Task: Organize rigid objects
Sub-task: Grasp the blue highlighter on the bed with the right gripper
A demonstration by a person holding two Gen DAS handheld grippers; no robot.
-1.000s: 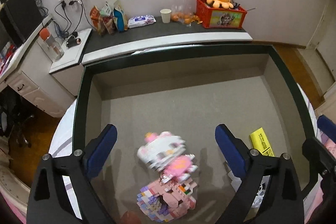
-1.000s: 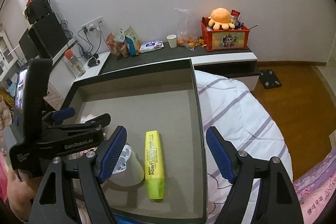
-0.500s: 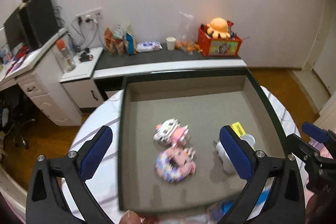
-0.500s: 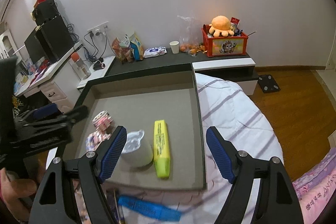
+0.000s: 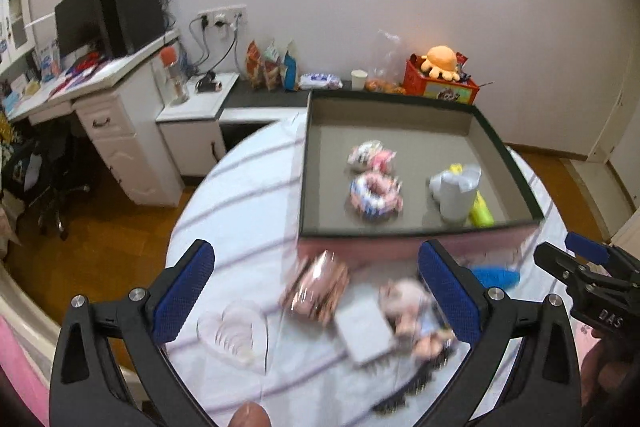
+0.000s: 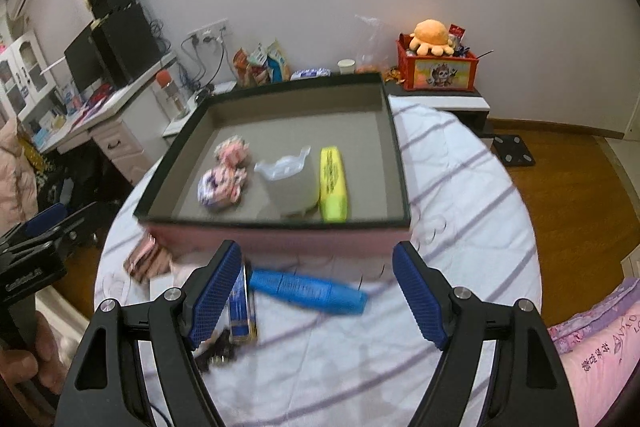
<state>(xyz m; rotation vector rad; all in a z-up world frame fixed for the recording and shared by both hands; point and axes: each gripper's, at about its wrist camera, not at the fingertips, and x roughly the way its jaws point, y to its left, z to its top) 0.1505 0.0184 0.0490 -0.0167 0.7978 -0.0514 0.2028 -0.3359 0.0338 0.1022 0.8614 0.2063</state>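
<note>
I've pulled both claws back off the box [image 5: 516,163] and the view has widened out: a second ago my left camera looked straight down onto the pink brick toys, filling the lower middle of the frame. Now the whole box sits in the upper right of the left view, and the striped bed cover [image 5: 240,211] fills the middle.

Left claw [image 5: 316,291] is spread as wide as it goes, nothing between the pads. Right claw [image 6: 316,287] is wide too and empty.

Already in the box: the two brick toys [image 5: 374,177] left of centre, the white cup [image 5: 456,193] lying beside the yellow highlighter [image 6: 333,183] on the right. By my reading that batch is dealt with.

What's new is the loose stuff outside the box, which I couldn't see earlier. In the right view, the blue tube [image 6: 308,291] lies on the cover just below the box's pink front wall, between my pads. A dark blue lighter-like piece [image 6: 240,307] sits by the left pad. In the left view, lower centre, blurred: a pink wrapped pack [image 5: 316,291], a clear heart-shaped dish [image 5: 232,335], a pale card [image 5: 364,331] and a small doll [image 5: 412,311].

So I'd say we're between picks, and the blue tube looks the likeliest next grab for the right claw.
</note>
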